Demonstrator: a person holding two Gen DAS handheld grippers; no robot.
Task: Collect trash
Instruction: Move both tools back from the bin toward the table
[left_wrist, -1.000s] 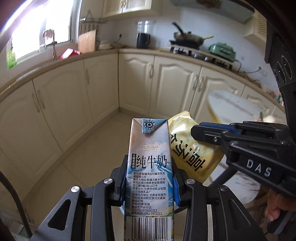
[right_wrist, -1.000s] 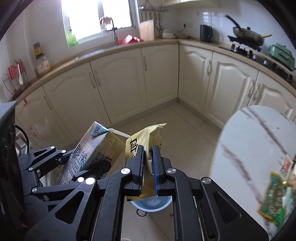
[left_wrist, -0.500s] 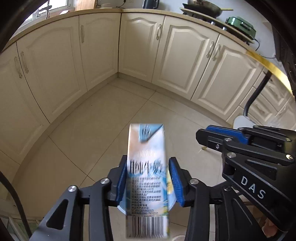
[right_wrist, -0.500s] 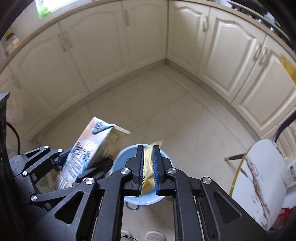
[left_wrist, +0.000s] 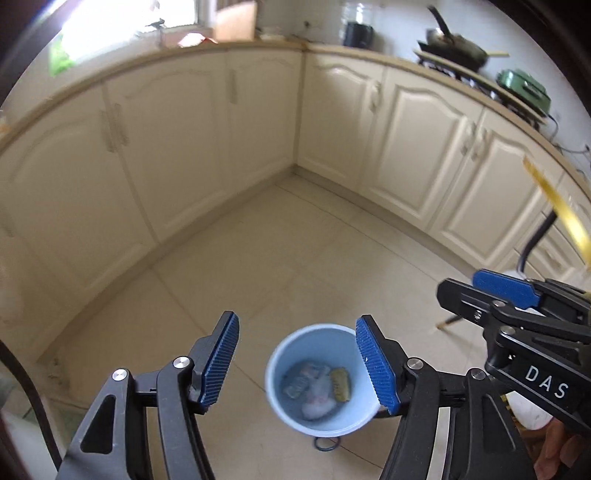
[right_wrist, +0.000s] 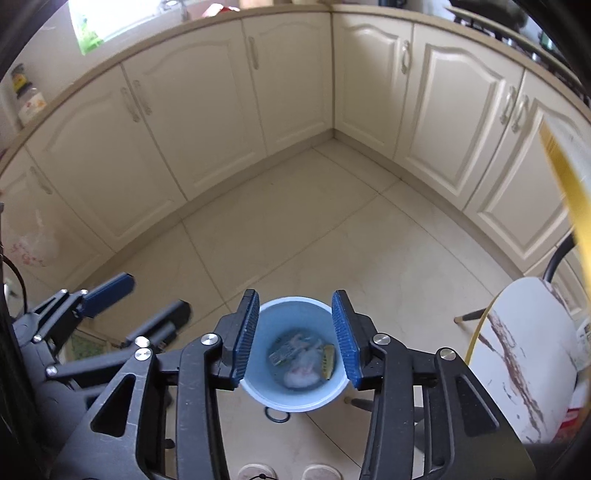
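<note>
Both grippers hang over the kitchen floor, cameras tipped down toward a light blue bin (right_wrist: 295, 354).

Left gripper (left_wrist: 299, 362): jaws spread wide, nothing between the blue pads (left_wrist: 221, 360). In the left wrist view the bin (left_wrist: 321, 380) sits low, at about 5 o'clock of frame centre, partly behind the right-hand pad.

Right gripper (right_wrist: 295, 336): jaws likewise apart and empty. In the right wrist view the bin shows straight through the gap, at 6 o'clock of frame centre. Judgement: the gripper is held right above the opening so that anything let go falls inside rather than on the tiles.

Trash (right_wrist: 301, 356): it lies at the bottom of the bin, a pale crumpled wad, a small printed piece at its 9 o'clock and a yellowish wrapper (right_wrist: 327, 362) at its 3 o'clock. Details are too blurred to read.

A dark ring (right_wrist: 276, 413) lies on the floor touching or just beside the bin's near edge, at 6 o'clock of it; what it is I cannot tell.

A white marbled table (right_wrist: 524, 354) stands at 3 o'clock of the bin, well apart. Cream cupboards (right_wrist: 288, 92) wrap the room from 9 to 3 o'clock.

Judgement: this drop looks done; whether more litter remains cannot be told from these views.
</note>
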